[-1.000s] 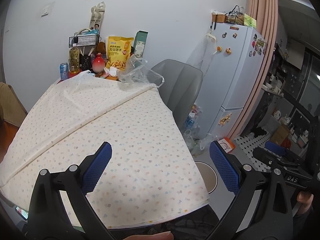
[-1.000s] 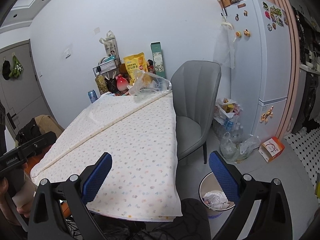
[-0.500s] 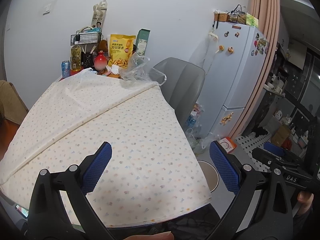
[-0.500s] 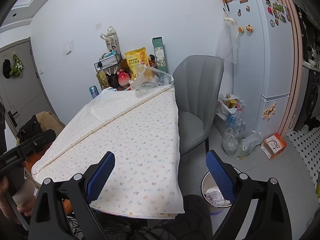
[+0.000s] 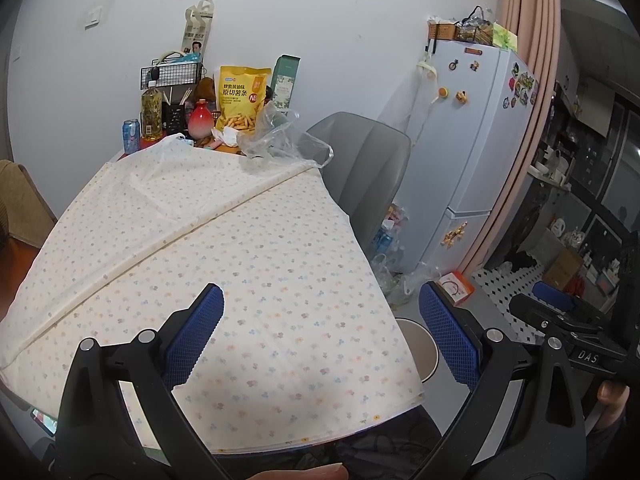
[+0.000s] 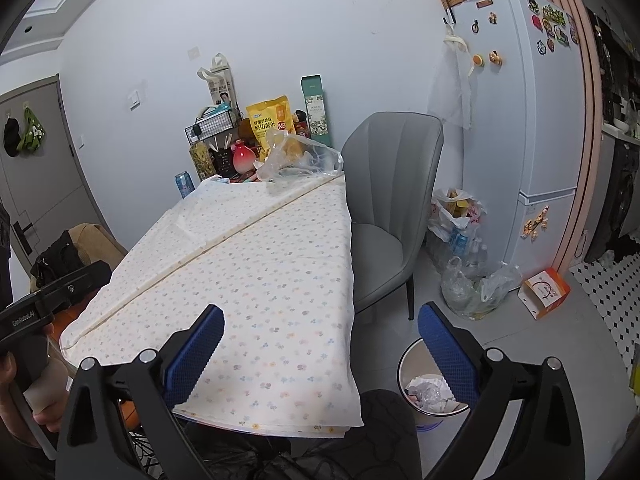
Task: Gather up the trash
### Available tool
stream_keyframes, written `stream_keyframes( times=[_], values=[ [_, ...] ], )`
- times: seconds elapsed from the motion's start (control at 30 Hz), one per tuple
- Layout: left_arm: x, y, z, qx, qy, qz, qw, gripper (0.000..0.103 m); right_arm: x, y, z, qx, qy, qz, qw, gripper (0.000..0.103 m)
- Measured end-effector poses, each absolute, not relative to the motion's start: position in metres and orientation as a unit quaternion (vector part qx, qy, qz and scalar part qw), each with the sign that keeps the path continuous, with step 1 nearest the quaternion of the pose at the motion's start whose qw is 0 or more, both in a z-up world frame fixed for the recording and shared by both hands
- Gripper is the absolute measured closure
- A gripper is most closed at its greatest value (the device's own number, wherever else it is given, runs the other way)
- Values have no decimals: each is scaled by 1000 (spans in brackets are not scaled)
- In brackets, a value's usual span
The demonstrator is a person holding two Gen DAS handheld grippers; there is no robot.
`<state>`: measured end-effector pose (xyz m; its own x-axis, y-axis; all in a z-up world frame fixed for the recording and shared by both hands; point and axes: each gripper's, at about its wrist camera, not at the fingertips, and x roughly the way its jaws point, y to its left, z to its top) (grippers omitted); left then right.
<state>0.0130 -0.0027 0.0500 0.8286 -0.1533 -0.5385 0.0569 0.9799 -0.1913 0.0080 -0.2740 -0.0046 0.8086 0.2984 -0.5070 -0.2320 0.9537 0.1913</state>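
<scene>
My left gripper (image 5: 320, 336), black-framed with blue ribbed pads, hovers above the near edge of the table, its jaws spread wide and gripping nothing. My right gripper (image 6: 320, 344), of the same build, is likewise spread wide and empty above the near right corner.

Below both lies the pale floral tablecloth (image 6: 256, 264), draped over the table with a long fold line running from the near left edge to the far right corner.

Along the far edge, from left to right: a blue drink can (image 5: 131, 135) at the far left corner; a tall bottle of yellow liquid (image 5: 151, 114) under a black wire basket (image 5: 170, 75); a red-and-white round vase (image 5: 200, 123); a yellow snack bag with printed fries (image 5: 240, 98); crumpled white tissue (image 5: 228, 137) just in front of that bag; a crumpled clear plastic bag (image 5: 282, 140) resting at the far right corner, on the cloth's edge; a green upright carton (image 5: 285, 84) against the wall behind it.

Right of the table stands a grey padded chair (image 6: 390, 200). On the floor beyond it sit clear bags of bottles (image 6: 468, 264) beside a white refrigerator (image 6: 532, 120). A round white waste bin (image 6: 408, 364), holding crumpled paper, stands on the floor just off the table's near right corner.
</scene>
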Motion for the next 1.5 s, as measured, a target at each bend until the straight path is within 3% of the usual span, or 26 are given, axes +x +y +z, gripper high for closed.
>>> stream_keyframes(
  times=[1.5],
  values=[
    [15, -6, 41, -86, 300, -60, 948, 6, 9, -274, -12, 58, 282, 141, 947, 8]
  ],
)
